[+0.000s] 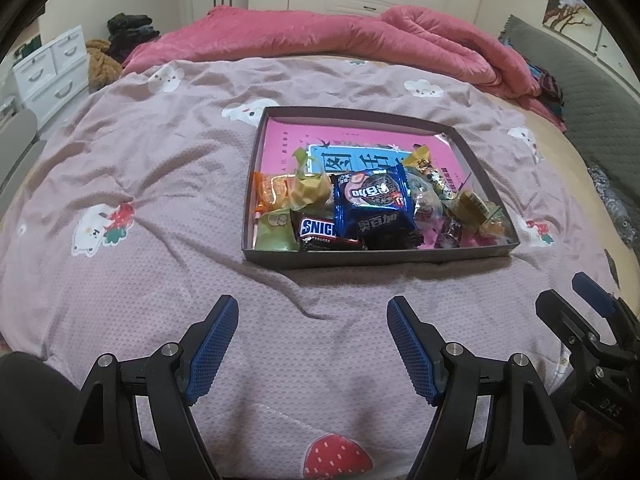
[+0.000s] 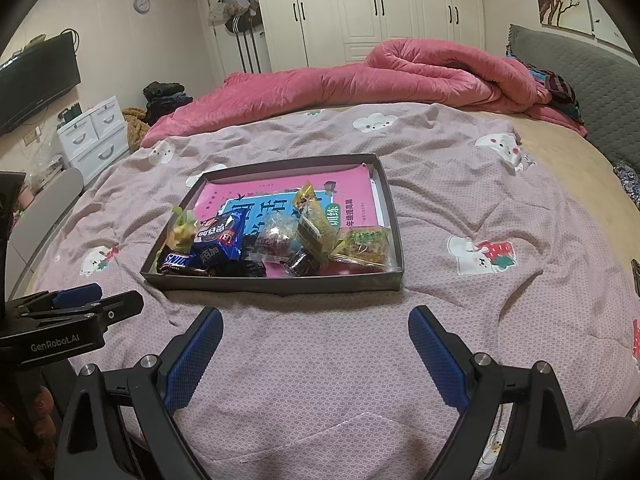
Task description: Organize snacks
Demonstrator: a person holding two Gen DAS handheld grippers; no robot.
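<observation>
From the left wrist view we see our left gripper (image 1: 310,334) with its blue-padded fingers (image 1: 212,346) spread apart and nothing between them, hovering over the mauve bedspread printed with white rabbits (image 1: 140,168). Ahead lies a shallow dark grey cardboard tray (image 1: 380,257) on the bed, holding a pink and blue booklet (image 1: 280,136) and a pile of snacks at its near end: a blue foil biscuit packet (image 1: 370,204), a brown Snickers bar (image 1: 320,234), and an orange wrapped sweet (image 1: 272,192). The right gripper (image 1: 576,320) shows at the right edge. From the right wrist view our right gripper (image 2: 316,340) likewise has its fingers (image 2: 436,356) released and empty, with the tray (image 2: 280,285) just beyond them and a rumpled pink quilt (image 2: 360,76) farther back.
</observation>
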